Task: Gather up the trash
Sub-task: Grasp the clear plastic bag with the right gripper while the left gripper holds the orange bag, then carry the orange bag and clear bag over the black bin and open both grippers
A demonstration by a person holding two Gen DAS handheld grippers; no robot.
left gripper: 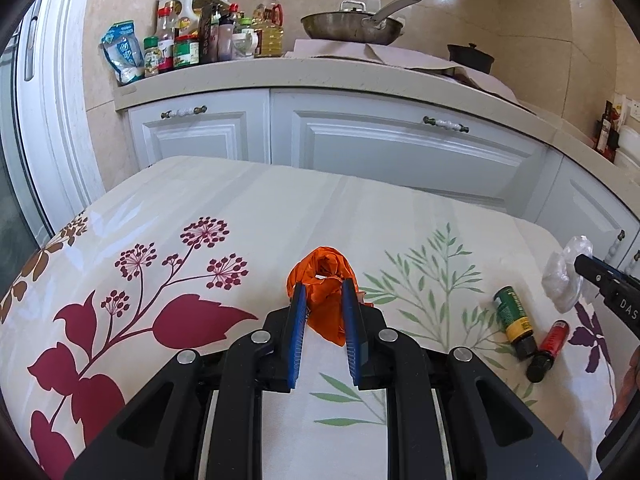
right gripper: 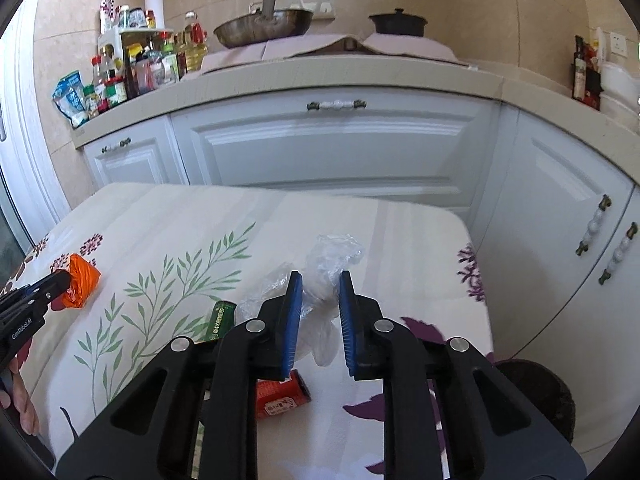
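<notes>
A crumpled orange plastic bag [left gripper: 325, 285] lies on the flowered tablecloth [left gripper: 240, 208] between the blue pads of my left gripper [left gripper: 323, 292], whose jaws stand around it, a little apart. It also shows in the right wrist view [right gripper: 82, 282]. A crumpled clear plastic bag [right gripper: 326, 270] lies between the pads of my right gripper [right gripper: 320, 280], with a gap on the right side; it shows at the table's right edge in the left wrist view [left gripper: 566, 276]. A green-labelled small bottle [left gripper: 514, 320] and a red-labelled small bottle [left gripper: 548, 350] lie side by side near the right gripper.
White kitchen cabinets [left gripper: 360, 140] stand behind the table. The counter holds condiment bottles [left gripper: 192, 40], a wok [left gripper: 352, 26] and a dark pot [left gripper: 470, 56]. A dark round stool or bin [right gripper: 536, 392] sits right of the table.
</notes>
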